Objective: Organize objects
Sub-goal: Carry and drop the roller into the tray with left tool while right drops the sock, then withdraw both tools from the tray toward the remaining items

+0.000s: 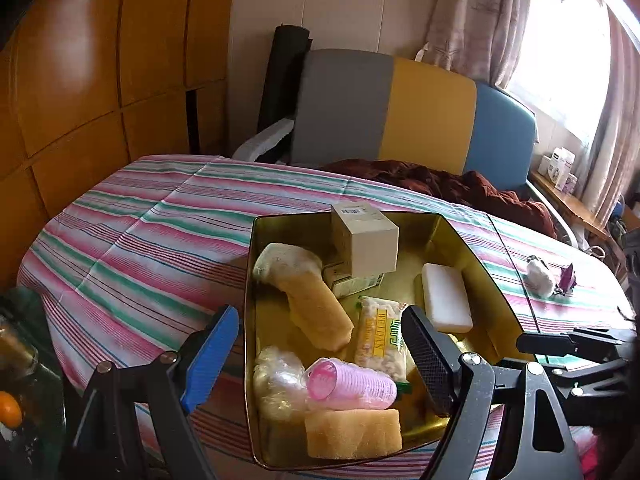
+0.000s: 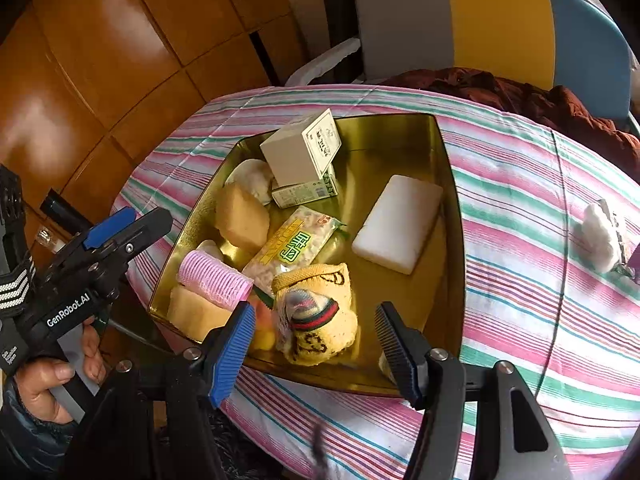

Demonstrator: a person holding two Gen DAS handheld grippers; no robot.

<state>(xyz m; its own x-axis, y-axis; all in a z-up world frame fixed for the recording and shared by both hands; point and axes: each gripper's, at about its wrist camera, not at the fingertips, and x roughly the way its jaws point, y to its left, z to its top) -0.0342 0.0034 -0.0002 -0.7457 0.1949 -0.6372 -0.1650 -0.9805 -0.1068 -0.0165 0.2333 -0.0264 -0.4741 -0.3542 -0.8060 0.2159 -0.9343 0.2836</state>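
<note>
A gold tin tray (image 1: 452,240) (image 2: 400,144) sits on the striped tablecloth and holds a beige box (image 1: 366,240) (image 2: 300,152), a white block (image 1: 446,296) (image 2: 398,222), yellow sponges (image 1: 354,432) (image 2: 242,218), a snack packet (image 1: 382,340) (image 2: 294,242) and a pink hair roller (image 1: 352,388) (image 2: 214,278). My left gripper (image 1: 320,360) is open and straddles the tray's left wall, above the roller. My right gripper (image 2: 316,324) is open over the tray's near edge. A yellow knit sock (image 2: 320,280) lies between its pads, untouched.
A white cotton puff (image 1: 540,278) (image 2: 598,240) and a small purple thing (image 1: 568,276) lie on the cloth right of the tray. A grey, yellow and blue chair back (image 1: 420,112) and a dark red cloth (image 1: 460,184) stand behind the table. A hand (image 2: 48,380) holds the left gripper.
</note>
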